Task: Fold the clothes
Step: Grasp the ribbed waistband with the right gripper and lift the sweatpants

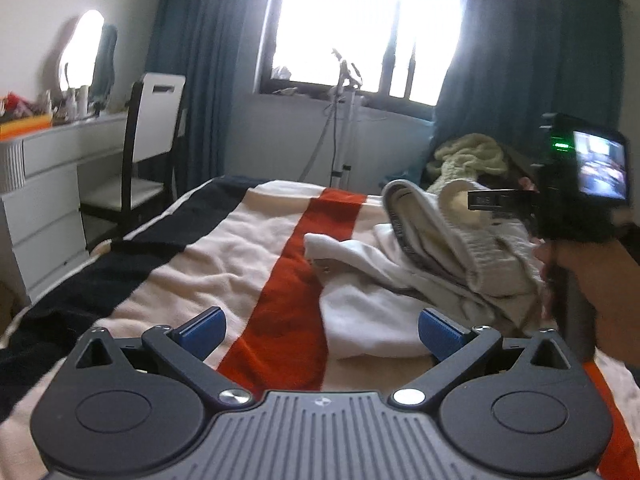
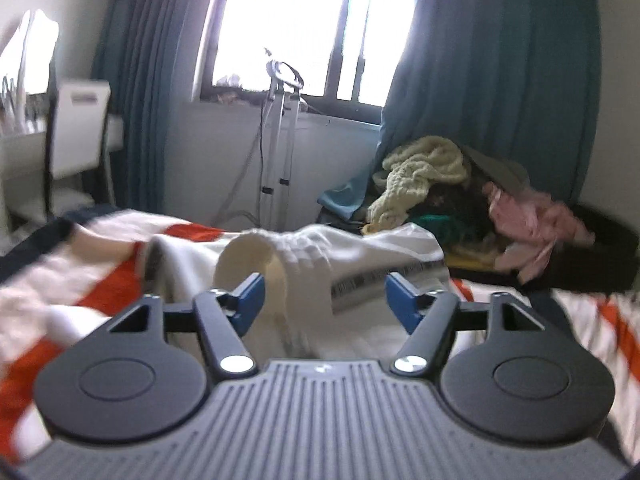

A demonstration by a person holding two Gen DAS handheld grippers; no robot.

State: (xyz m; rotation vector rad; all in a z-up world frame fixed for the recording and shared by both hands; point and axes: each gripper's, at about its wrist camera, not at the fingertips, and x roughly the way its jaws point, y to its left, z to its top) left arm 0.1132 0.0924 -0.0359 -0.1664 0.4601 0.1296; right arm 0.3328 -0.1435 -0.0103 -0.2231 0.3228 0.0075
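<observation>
Two claws over the bed (image 1: 248, 264), white garment (image 1: 400, 280) between them.

My left claw (image 1: 320, 330) stood wide open and empty above the striped blanket (image 1: 280, 304), the crumpled garment just ahead to its right. My right claw (image 2: 324, 300) was about half open, its blue pads (image 2: 250, 300) not pressing the garment, whose ribbed cuff (image 2: 276, 256) rose between them; from my left camera I saw that claw raised over the garment. A clothes pile (image 2: 440, 176) sat beyond, by the curtain (image 2: 500, 80).

Both wrist views look low across the bed (image 1: 248, 248) toward the window (image 2: 304, 28).
</observation>
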